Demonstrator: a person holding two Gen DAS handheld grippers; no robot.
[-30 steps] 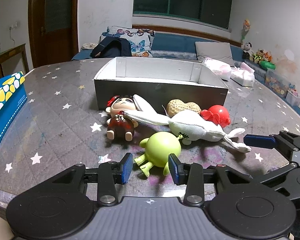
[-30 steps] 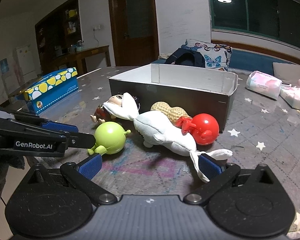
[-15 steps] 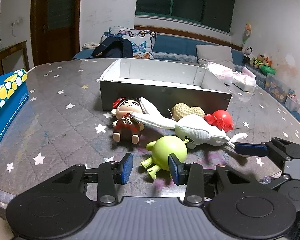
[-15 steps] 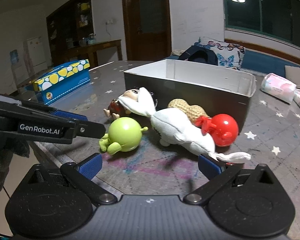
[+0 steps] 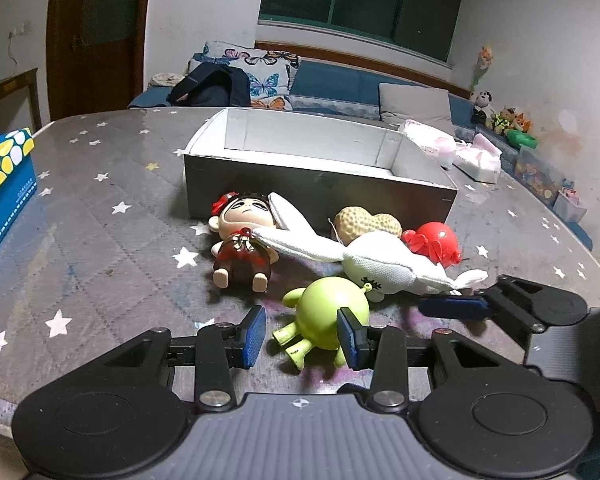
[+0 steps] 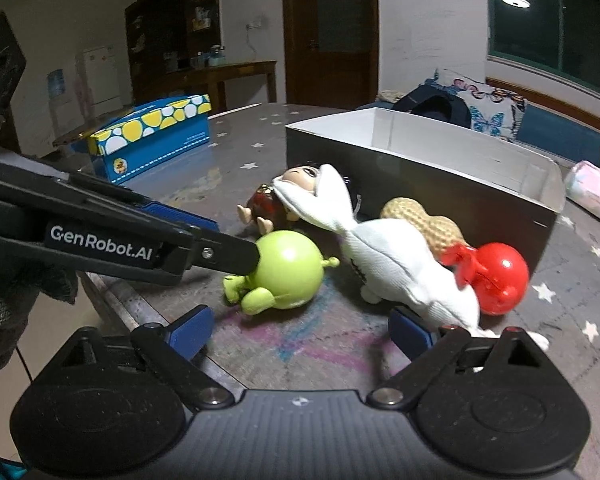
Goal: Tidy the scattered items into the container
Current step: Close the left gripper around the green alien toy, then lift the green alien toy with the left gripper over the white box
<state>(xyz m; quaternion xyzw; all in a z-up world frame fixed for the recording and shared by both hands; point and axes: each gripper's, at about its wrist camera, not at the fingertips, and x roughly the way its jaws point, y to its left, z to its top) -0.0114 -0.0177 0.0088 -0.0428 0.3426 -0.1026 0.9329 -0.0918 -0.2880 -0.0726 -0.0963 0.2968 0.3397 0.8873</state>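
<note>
An open grey box [image 5: 320, 184] stands mid-table. In front of it lie a doll [image 5: 244, 236], a white plush [image 5: 384, 264], a peanut toy [image 5: 368, 224], a red round toy [image 5: 436, 242] and a green round toy [image 5: 332, 316]. My left gripper [image 5: 302, 336] is open, and the green toy's legs lie between its pads. Seen from the right wrist, one of its fingers [image 6: 228, 254] reaches the green toy [image 6: 288, 268]. My right gripper [image 6: 300, 336] is closing over bare tabletop. The white plush [image 6: 404, 264] has its tail just beyond the right pad, not gripped.
A blue tissue box with yellow spots [image 5: 4, 184] sits at the table's left side. Pink wrapped packs [image 5: 432, 144] lie behind the box on the right. The table's near edge runs just under both grippers. A sofa stands beyond the table.
My left gripper has come up to the green toy, which now sits between its pads. My right gripper has shifted toward the plush's tail and its jaws have narrowed a little.
</note>
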